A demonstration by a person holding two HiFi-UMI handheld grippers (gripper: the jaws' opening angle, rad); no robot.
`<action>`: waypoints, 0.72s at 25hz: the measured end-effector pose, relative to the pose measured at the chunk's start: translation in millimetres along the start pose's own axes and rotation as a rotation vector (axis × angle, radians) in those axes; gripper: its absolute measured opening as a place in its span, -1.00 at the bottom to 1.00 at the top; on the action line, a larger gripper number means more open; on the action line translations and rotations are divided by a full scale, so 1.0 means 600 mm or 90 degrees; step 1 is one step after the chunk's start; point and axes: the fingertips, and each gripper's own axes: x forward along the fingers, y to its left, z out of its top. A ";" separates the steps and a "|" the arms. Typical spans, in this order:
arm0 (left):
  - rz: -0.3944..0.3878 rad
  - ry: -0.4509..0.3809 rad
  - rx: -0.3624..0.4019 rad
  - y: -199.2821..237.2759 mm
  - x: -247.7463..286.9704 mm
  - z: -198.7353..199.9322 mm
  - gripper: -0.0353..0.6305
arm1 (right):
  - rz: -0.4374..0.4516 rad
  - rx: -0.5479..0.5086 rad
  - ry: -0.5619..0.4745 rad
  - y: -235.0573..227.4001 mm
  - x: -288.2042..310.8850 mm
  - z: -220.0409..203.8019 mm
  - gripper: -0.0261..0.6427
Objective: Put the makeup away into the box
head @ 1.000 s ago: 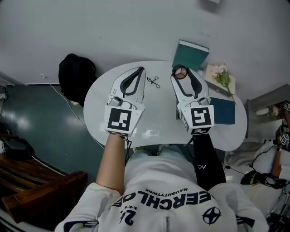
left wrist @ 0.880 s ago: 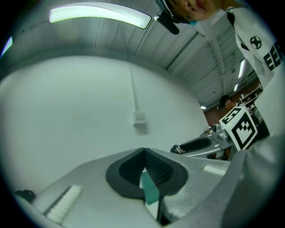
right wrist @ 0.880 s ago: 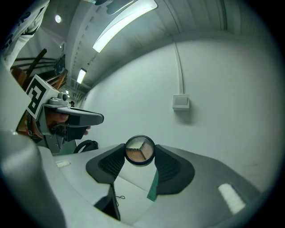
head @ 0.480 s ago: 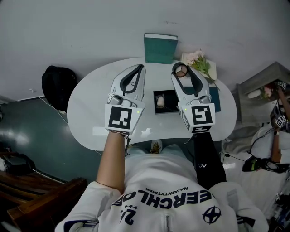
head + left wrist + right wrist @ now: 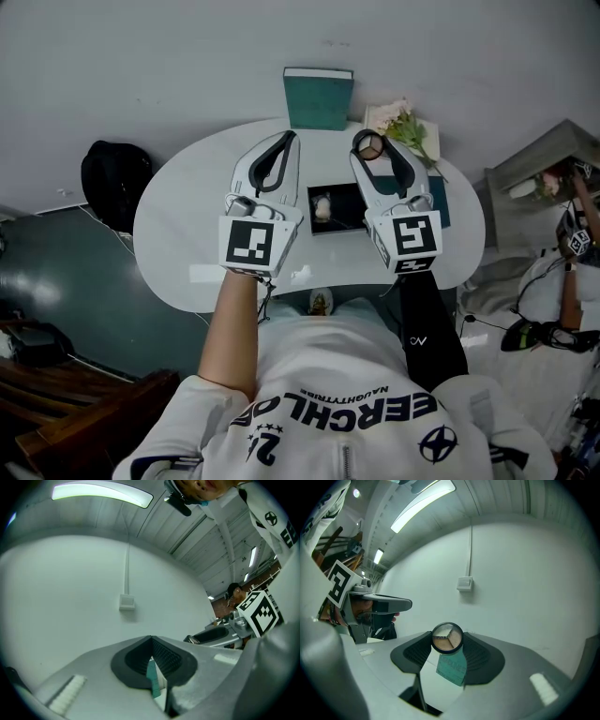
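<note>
table: standing, white, oval
teal book: standing upright at the table's far edge
flowers: lying right of the book
black bag: sitting on the floor

Your white sweatshirt: big black "EERCHLO" across chest, small line above it too fine to read. "21" with stars at sweatshirt's left side. Black sleeve beside sweatshirt: white "CV" mark.

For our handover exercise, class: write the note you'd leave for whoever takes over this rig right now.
Left gripper: shut, empty, over the white oval table.
Right gripper: shut on the round three-shade makeup compact, held near the open black box.
Done: one pale item lies in the box.
Left: lower the compact into the box, release.
</note>
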 end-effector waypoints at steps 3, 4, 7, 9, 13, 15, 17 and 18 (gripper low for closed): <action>0.005 -0.001 -0.011 0.006 -0.003 0.001 -0.89 | 0.003 -0.003 0.011 0.005 0.005 -0.010 -0.20; 0.008 0.000 -0.010 0.009 -0.005 0.000 -0.89 | 0.004 -0.002 0.020 0.007 0.009 -0.016 -0.20; 0.009 0.008 -0.001 0.014 -0.009 -0.004 -0.89 | 0.013 0.006 0.065 0.014 0.021 -0.055 -0.20; 0.011 0.012 -0.004 0.020 -0.010 -0.010 -0.89 | 0.026 0.006 0.120 0.024 0.031 -0.100 -0.20; 0.008 0.016 -0.005 0.029 -0.010 -0.016 -0.89 | 0.048 0.018 0.235 0.041 0.044 -0.203 -0.20; 0.007 0.016 -0.002 0.030 -0.011 -0.018 -0.89 | 0.054 0.032 0.285 0.046 0.043 -0.252 -0.20; 0.011 0.019 -0.004 0.033 -0.013 -0.023 -0.89 | 0.062 0.046 0.329 0.053 0.041 -0.298 -0.19; 0.013 0.019 -0.005 0.035 -0.013 -0.024 -0.89 | 0.066 0.053 0.350 0.056 0.041 -0.320 -0.20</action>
